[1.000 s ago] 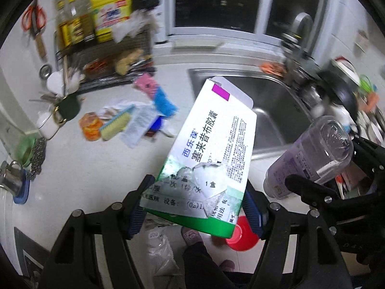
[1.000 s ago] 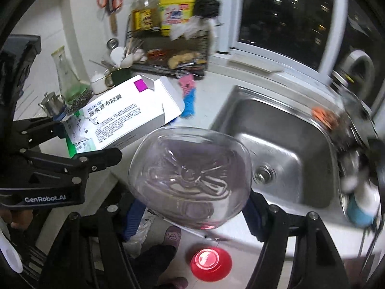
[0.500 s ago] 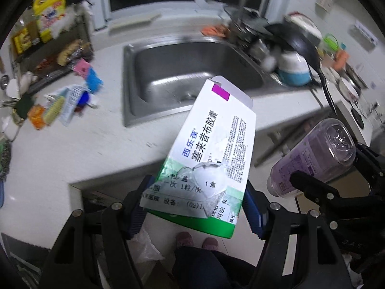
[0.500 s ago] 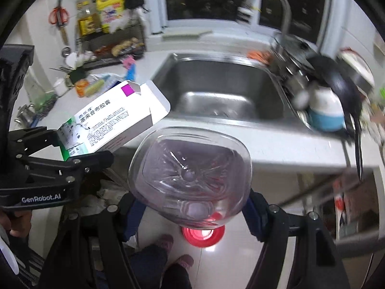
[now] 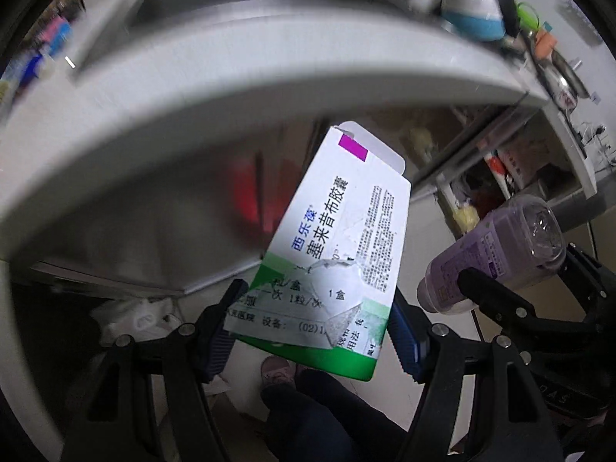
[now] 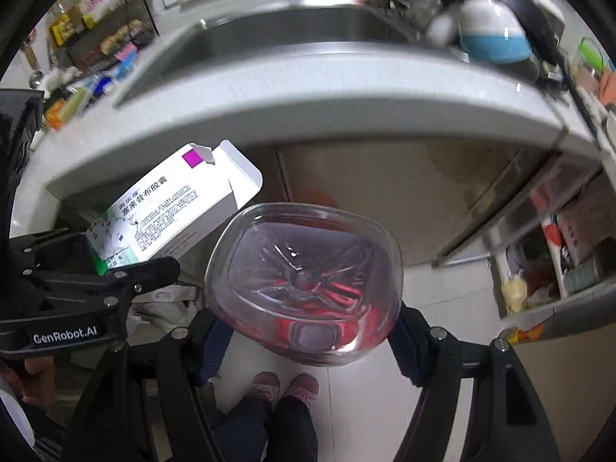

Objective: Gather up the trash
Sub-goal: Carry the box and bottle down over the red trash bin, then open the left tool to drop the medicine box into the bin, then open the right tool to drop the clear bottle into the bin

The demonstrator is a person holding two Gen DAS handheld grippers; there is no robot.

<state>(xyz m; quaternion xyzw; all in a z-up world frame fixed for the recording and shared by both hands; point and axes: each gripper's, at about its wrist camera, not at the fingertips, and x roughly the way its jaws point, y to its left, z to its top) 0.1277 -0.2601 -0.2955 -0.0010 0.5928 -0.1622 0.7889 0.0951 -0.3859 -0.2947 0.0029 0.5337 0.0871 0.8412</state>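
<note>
Gripping a torn white-and-green medicine box (image 5: 338, 238) in left claw (image 5: 313, 337), clear purple-tinted bottle (image 6: 304, 288) in right claw (image 6: 308, 340)

A home kitchen: steel sink (image 6: 277, 34) set in a white counter (image 6: 308, 107), cookware beside it.

White-and-green medicine box (image 5: 338, 246), far flap open, label torn, tilted; right of it, clear purple-tinted bottle (image 5: 496, 254), base outward.
</note>
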